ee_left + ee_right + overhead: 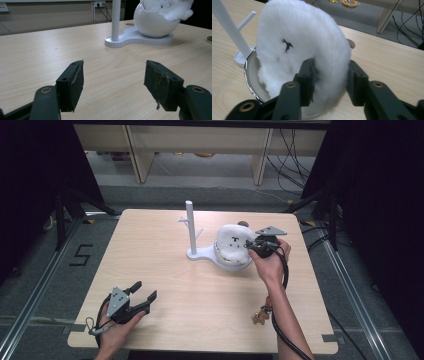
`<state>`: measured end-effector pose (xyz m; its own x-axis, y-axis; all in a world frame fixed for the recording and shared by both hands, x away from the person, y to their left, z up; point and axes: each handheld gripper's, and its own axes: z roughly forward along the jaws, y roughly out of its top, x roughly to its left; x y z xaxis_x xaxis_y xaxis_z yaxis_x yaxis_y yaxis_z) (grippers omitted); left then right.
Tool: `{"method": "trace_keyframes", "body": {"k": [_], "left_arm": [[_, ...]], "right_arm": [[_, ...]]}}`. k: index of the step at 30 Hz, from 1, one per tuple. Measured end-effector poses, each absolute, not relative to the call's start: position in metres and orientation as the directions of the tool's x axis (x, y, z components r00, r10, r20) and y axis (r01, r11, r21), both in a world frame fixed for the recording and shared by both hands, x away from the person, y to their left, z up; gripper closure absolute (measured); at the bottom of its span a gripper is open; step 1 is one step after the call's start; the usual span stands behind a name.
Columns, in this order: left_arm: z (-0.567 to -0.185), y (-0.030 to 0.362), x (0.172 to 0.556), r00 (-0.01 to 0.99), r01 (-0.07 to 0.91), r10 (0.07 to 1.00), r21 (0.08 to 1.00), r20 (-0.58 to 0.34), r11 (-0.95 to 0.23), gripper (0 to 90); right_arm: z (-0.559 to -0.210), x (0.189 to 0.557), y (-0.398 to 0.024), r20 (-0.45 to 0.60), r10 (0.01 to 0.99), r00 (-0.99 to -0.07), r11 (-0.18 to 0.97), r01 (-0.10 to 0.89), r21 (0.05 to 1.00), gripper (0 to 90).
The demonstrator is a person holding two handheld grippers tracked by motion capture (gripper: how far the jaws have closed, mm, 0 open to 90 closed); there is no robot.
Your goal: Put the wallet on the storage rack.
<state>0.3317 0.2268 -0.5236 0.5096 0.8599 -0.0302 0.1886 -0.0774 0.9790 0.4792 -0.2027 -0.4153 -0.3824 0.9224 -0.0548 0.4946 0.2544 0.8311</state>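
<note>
the right hand-held gripper is seen clamped on the edge of a white fluffy item, its two jaws pressed into the pile on either side, so that the item is held upright, half in a white egg-shaped bowl at the far right of the counter; the hold appears meant either to lift it out or to settle it in, and which cannot be told. the bowl is carried on a white base from which a thin pegged post rises just to its left. the left hand-held gripper is held at the near left, jaws spread wide over bare wood, apparently waiting. a small brown trinket lies near the right forearm. the counter is pale wood grain; beyond it are grey floor, light shelving legs, trailing cables and dark drapes at both sides.
</note>
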Motion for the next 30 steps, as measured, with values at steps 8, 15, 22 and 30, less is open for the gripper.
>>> {"method": "trace_keyframes", "body": {"k": [8,15,22,30], "left_arm": [[-0.523,0.226,0.331,0.507,0.193,0.862,0.977,-0.021,-0.089,31.4],[-0.524,0.226,0.333,0.513,0.181,0.858,0.980,-0.024,-0.081,31.4],[-0.524,0.226,0.334,0.513,0.181,0.858,0.980,-0.021,-0.084,31.4],[-0.523,0.226,0.332,0.503,0.203,0.864,0.975,-0.027,-0.087,31.6]], "right_arm": [[-0.411,0.472,-0.204,0.009,0.934,-0.357,0.185,0.506,0.842,48.4],[-0.406,0.468,-0.210,0.017,0.937,-0.350,0.166,0.487,0.857,42.1],[-0.406,0.458,-0.210,0.064,0.943,-0.328,0.120,0.511,0.851,39.0],[-0.411,0.444,-0.222,0.098,0.941,-0.323,0.099,0.543,0.834,39.4]]}}
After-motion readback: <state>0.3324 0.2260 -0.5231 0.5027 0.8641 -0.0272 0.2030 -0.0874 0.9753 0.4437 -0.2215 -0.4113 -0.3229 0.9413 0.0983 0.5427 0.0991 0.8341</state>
